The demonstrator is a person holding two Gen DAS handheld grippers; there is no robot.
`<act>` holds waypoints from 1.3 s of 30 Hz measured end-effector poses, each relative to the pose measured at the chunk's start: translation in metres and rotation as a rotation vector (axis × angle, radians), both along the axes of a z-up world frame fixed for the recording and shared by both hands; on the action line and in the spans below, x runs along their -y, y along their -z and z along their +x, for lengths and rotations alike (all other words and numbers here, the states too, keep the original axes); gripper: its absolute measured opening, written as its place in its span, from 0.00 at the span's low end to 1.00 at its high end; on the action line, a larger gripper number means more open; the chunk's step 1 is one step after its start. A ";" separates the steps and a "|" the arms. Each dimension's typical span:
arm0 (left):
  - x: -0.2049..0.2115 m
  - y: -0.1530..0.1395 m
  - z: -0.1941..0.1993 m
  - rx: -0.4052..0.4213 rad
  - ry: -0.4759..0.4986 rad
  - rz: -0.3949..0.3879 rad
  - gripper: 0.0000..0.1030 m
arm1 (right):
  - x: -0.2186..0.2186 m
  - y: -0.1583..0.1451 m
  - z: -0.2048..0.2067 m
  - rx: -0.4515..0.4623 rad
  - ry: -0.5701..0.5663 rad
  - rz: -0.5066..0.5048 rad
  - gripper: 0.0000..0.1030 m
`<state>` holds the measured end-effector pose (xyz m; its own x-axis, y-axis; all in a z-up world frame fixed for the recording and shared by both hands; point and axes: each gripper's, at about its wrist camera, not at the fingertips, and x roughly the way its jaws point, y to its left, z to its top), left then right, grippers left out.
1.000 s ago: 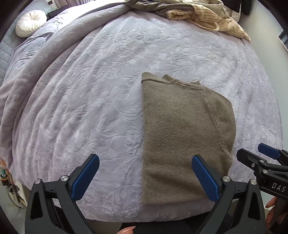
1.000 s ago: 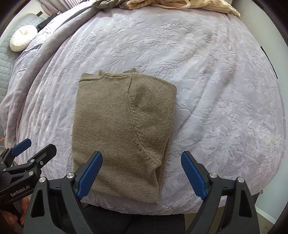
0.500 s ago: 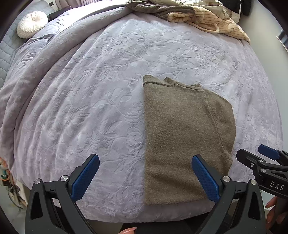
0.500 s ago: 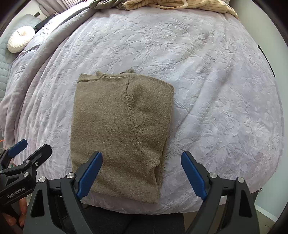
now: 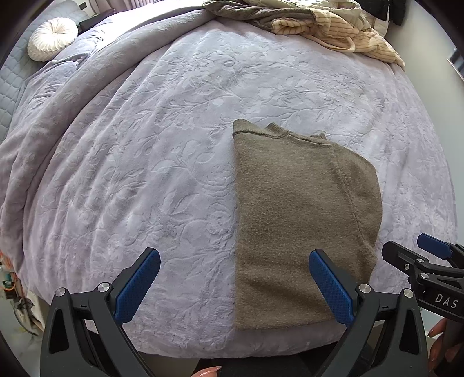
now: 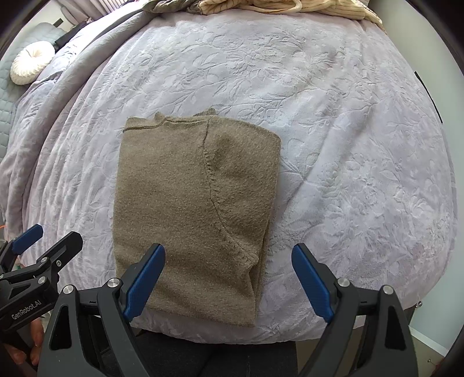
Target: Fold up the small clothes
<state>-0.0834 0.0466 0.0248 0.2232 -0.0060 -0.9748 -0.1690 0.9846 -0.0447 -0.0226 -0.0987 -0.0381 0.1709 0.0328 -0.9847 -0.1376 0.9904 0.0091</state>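
Note:
An olive-brown knit garment (image 5: pixel 295 220) lies folded into a narrow rectangle on the lilac bedspread (image 5: pixel 162 139), near the bed's front edge. It also shows in the right wrist view (image 6: pixel 191 208). My left gripper (image 5: pixel 235 278) is open and empty, held above the garment's lower left edge. My right gripper (image 6: pixel 229 275) is open and empty, above the garment's lower right corner. Each gripper shows at the edge of the other's view: the right one (image 5: pixel 429 255) and the left one (image 6: pixel 37 246).
A pile of unfolded clothes (image 5: pixel 319 26), striped cream and olive, lies at the far edge of the bed. A round white cushion (image 5: pixel 52 37) sits at the far left. The bed's front edge (image 6: pixel 232 336) runs just below the garment.
Both grippers have drifted slightly; the garment sits a little lower and further left in the right wrist view. Nothing was taken hold of or let go.

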 end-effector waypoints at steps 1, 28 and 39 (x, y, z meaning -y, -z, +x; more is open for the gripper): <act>0.000 0.000 0.000 0.000 0.000 0.001 1.00 | 0.000 0.000 0.000 0.000 0.000 0.000 0.88; -0.001 0.003 0.004 -0.010 -0.001 0.020 1.00 | -0.003 0.003 0.002 -0.010 -0.001 -0.003 0.88; -0.002 0.004 0.003 -0.002 -0.005 0.029 1.00 | -0.006 0.003 0.001 -0.015 -0.010 -0.008 0.88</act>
